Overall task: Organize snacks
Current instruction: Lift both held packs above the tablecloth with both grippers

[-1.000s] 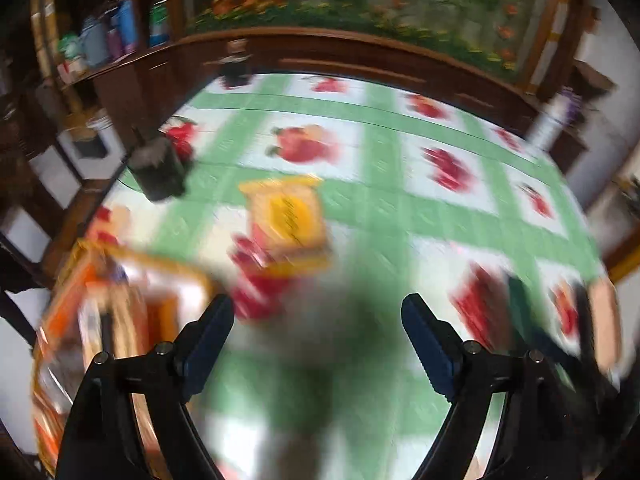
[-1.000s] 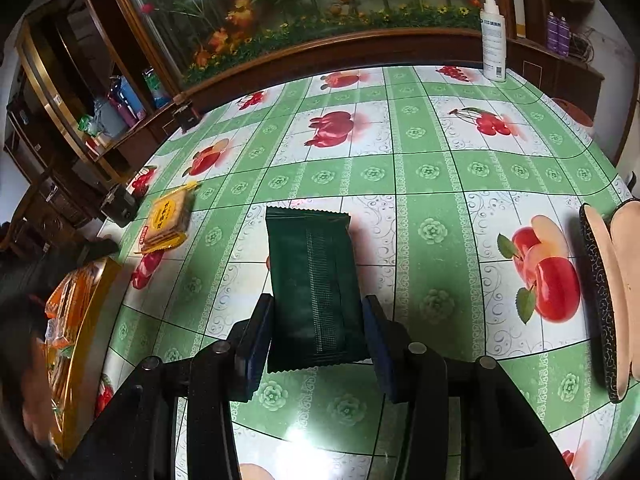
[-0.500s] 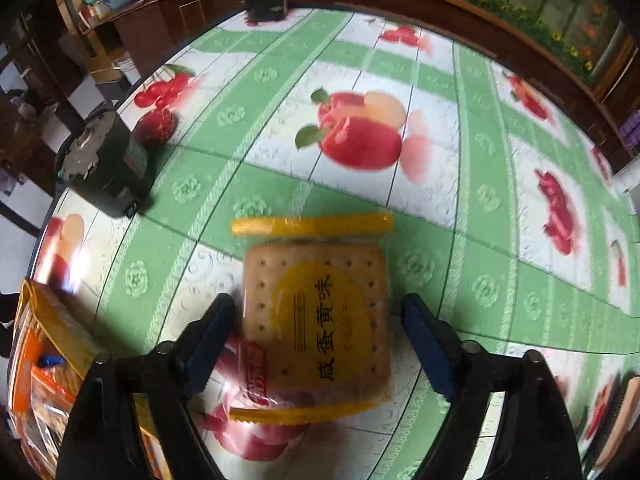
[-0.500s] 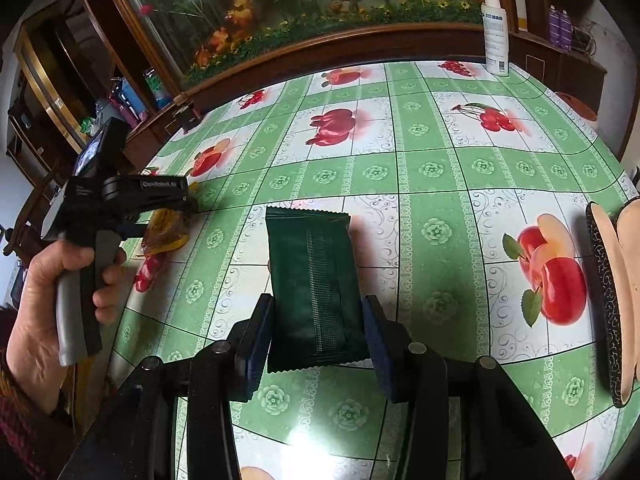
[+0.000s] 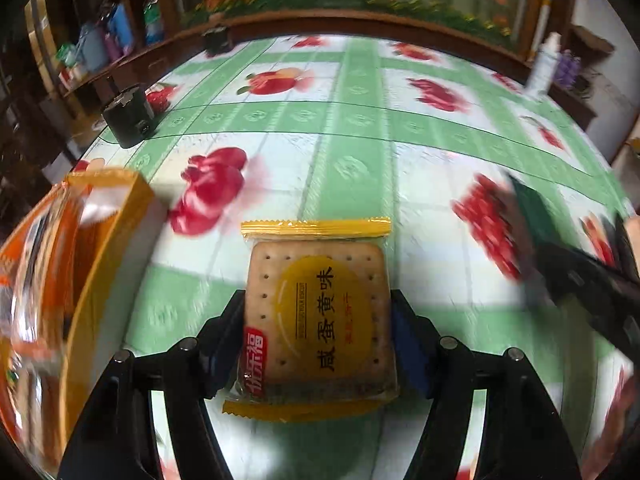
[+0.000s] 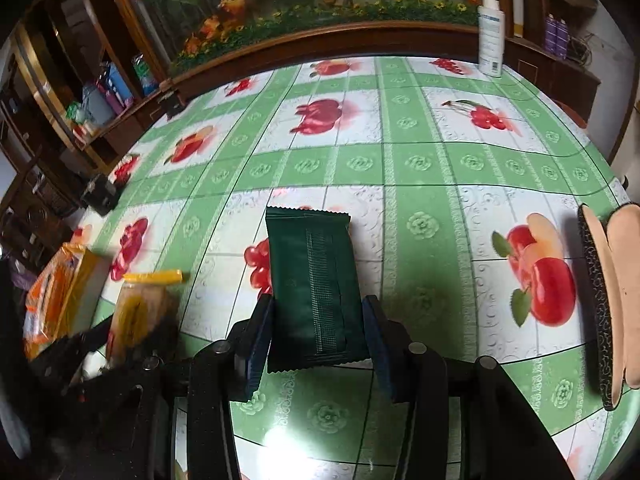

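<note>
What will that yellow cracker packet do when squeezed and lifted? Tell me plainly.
The cracker packet probably lifts flat and stiff, since a square biscuit fills its wrapper. It looks thin, so likely light. The left gripper jaws are closing on its sides; a hard pinch could crack the biscuit, and the glossy film may slip.

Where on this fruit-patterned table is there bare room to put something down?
Most room is across the middle and far side, between the dark green packet and the white spray bottle. It is crowded along the left edge, by the yellow snack box and cracker packet, and at the right by the plates.
</note>
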Demonstrator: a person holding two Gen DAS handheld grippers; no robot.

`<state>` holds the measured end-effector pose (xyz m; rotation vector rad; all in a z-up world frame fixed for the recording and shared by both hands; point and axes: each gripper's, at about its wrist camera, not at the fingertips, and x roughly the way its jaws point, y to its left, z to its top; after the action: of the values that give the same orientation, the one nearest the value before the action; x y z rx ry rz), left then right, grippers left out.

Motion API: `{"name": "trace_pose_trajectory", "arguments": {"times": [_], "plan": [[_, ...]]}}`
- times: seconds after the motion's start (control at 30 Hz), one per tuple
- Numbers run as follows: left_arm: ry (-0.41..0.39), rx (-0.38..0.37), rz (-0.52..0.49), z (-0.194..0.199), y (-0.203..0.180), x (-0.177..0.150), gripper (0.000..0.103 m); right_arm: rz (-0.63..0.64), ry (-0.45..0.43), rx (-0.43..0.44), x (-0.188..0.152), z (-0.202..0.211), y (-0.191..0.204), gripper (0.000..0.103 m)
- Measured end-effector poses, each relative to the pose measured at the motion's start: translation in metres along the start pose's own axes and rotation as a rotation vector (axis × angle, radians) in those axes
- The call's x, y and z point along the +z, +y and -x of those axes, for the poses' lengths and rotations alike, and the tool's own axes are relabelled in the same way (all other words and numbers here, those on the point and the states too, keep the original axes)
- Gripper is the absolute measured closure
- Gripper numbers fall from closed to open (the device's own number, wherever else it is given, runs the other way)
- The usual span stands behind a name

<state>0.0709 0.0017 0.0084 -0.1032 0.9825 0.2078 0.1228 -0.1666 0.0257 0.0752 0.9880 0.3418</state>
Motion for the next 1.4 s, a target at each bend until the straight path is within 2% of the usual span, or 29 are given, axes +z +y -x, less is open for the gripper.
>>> {"name": "trace_pose_trajectory", "arguments": {"times": [0.17,0.33,0.43,0.6,0.73,0.83,0.93,1.2,1.4], "plan": [[-0.030,-0.026,-0.023,-0.001,0.002,-0.003,0.034,0.044,0.026,-0.020,-0.006,-0.011,0.009,0.055],[-0.056,-0.025,-0.039,-0.002,0.002,-0.004,0.032,0.106,-0.003,-0.101,-0.008,-0.015,0.015,0.055],[-0.061,-0.025,-0.042,0.001,0.001,-0.006,0.035,0.110,-0.013,-0.105,-0.007,-0.015,0.014,0.054],[-0.062,-0.038,-0.035,0.002,0.007,-0.003,0.035,0.088,-0.026,-0.067,-0.006,-0.013,0.007,0.055],[-0.094,-0.046,-0.026,0.010,0.010,-0.001,0.035,0.056,-0.056,-0.011,-0.003,-0.004,0.003,0.055],[-0.125,-0.049,-0.022,0.017,0.011,-0.001,0.035,0.071,-0.106,0.014,-0.001,0.008,0.009,0.055],[-0.145,-0.039,-0.026,0.021,0.010,-0.001,0.035,0.078,-0.114,0.039,-0.001,0.011,0.014,0.055],[-0.180,0.021,-0.055,0.023,0.004,-0.001,0.035,0.106,-0.106,0.043,-0.005,0.010,0.023,0.055],[-0.195,0.035,-0.064,0.024,0.003,-0.002,0.035,0.125,-0.112,0.044,-0.007,0.012,0.029,0.055]]}}
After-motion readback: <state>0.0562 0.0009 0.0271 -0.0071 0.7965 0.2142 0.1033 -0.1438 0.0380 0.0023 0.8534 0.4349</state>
